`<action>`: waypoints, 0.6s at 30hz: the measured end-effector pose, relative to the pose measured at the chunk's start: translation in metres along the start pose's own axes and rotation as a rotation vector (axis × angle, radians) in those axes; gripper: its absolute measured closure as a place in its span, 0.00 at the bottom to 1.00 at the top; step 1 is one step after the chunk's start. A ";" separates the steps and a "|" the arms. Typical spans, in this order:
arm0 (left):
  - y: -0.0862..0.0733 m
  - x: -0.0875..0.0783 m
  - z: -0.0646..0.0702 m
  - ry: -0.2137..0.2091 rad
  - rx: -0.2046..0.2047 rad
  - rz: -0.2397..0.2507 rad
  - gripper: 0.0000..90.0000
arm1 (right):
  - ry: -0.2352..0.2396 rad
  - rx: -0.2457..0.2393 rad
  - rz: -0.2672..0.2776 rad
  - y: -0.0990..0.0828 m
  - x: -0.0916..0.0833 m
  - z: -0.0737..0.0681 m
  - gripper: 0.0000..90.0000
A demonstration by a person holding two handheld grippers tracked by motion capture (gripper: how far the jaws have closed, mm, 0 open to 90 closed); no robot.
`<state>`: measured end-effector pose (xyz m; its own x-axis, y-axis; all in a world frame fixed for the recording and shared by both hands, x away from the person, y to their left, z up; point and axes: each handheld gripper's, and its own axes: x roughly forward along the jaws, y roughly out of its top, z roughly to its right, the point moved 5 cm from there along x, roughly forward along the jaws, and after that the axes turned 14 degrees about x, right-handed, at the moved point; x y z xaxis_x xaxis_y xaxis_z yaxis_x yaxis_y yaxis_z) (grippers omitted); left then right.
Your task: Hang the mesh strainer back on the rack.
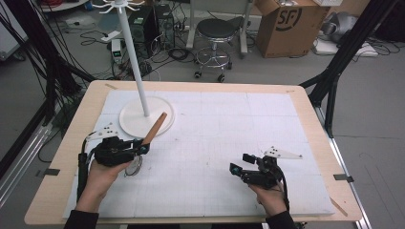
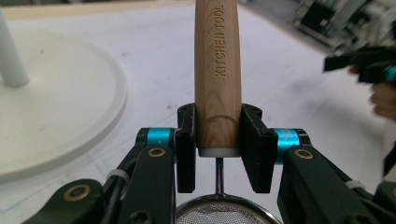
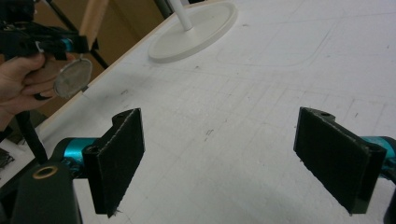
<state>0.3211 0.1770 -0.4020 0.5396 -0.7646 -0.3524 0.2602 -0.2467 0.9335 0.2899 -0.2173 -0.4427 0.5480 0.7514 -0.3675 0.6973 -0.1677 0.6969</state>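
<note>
The left tool (image 2: 218,140) clamped the wooden handle (image 2: 217,79) of a small strainer (image 1: 134,165), lifted just beside the white stand (image 1: 146,116) on the desk (image 1: 315,124). The right tool (image 3: 232,156) waited wide, holding nothing. Next, probably, hanging the strainer on the stand's hooks (image 1: 118,5).

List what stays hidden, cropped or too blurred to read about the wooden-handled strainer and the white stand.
- Strainer mesh: left gripper view, cut off by the bottom edge; high view, largely under the left tongs.
- Wooden handle: left gripper view, far end cut by the top edge.
- White stand: high view, hooks cropped at the top edge.
- Right tongs: left gripper view, blurred.
</note>
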 end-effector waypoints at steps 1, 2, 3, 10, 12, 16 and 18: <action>0.002 -0.002 0.000 0.004 0.002 0.006 0.77 | -0.001 0.001 0.001 0.000 0.000 0.000 0.17; 0.004 -0.004 -0.001 0.007 -0.001 0.014 0.77 | -0.001 0.002 0.000 0.000 0.000 0.000 0.17; 0.006 -0.006 -0.002 0.010 -0.011 0.017 0.77 | 0.000 0.006 -0.003 -0.001 0.000 0.000 0.17; 0.017 -0.015 -0.007 0.026 -0.026 0.062 0.77 | 0.002 0.005 -0.008 -0.001 0.002 0.001 0.17; 0.022 -0.017 -0.007 0.026 -0.020 0.076 0.77 | 0.004 0.006 -0.007 -0.001 0.002 0.001 0.17; 0.033 -0.023 -0.008 0.037 -0.021 0.116 0.77 | 0.005 0.010 -0.004 -0.001 0.002 0.002 0.17; 0.040 -0.026 -0.010 0.043 -0.027 0.147 0.77 | 0.007 0.015 -0.006 0.000 0.001 0.002 0.17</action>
<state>0.3253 0.1932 -0.3565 0.6068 -0.7651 -0.2155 0.1975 -0.1175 0.9732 0.2912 -0.2178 -0.4447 0.5410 0.7565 -0.3673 0.7072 -0.1728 0.6856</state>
